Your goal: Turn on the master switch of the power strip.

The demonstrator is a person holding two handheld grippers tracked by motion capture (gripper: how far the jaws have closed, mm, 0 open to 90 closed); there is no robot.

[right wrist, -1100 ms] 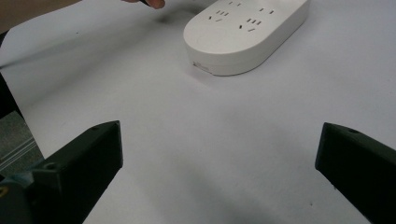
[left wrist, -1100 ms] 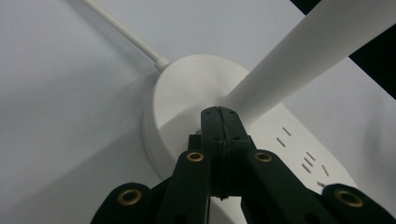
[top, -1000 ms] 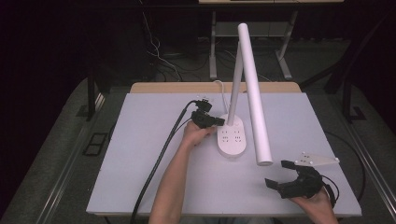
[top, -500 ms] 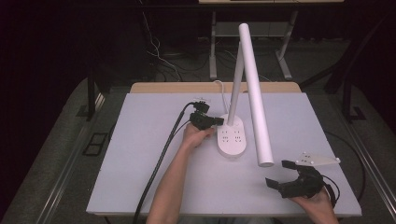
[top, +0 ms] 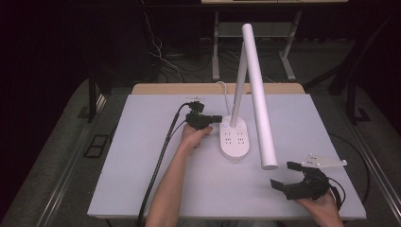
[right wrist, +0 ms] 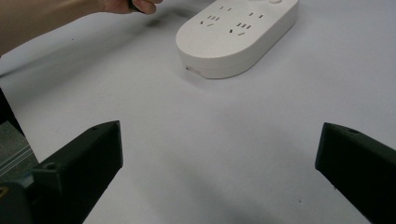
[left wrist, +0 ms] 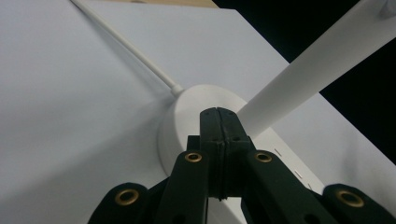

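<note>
Currently left claw [left wrist: 218, 116] pressed together against lamp base [top: 235, 137]; right claw [top: 294, 174] spread, idle; outcome unclear.

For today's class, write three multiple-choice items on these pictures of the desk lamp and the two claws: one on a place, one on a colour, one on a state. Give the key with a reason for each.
1. Where is the left claw?
A. at the rear end of the lamp base
B. at the table's front right corner
C. on the floor

2. What colour is the lamp's long tube head?
A. black
B. white
C. red

3. How do the right claw's jaws stand?
A. shut on the lamp's cord
B. shut on nothing
C. wide open

Key:
1 A: the high view shows its tip against the base's rear end, and the left gripper view has the base right beyond its tips.
2 B: the tube, stem and base are all white.
3 C: the right gripper view shows both jaws far apart with bare table between them.
</note>
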